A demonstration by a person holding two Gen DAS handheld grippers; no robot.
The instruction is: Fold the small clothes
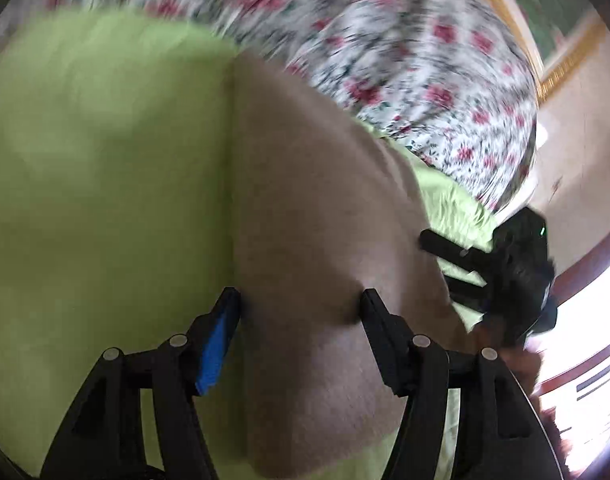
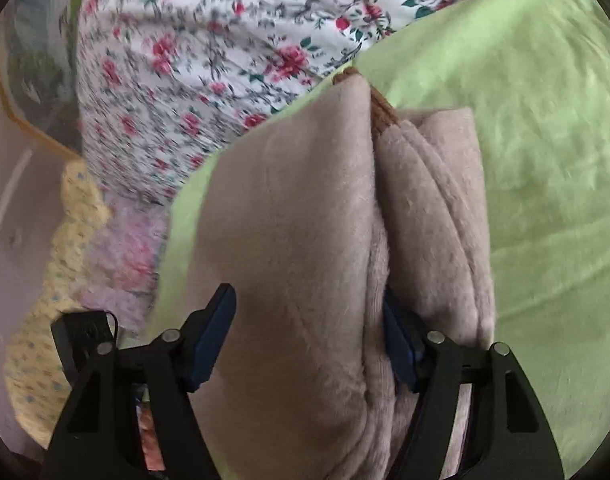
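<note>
The fleece garment — taupe, plush, doubled into thick layers with a brown ribbed trim at its far end — lies on the green blanket. Both the left gripper and right gripper stand spread wide, straddling it without pinching.

Green blanket — floral sheet.

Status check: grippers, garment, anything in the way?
Left gripper and right gripper both straddling the folded beige garment, grip unclear. Garment on green blanket. Nothing blocking.
</note>
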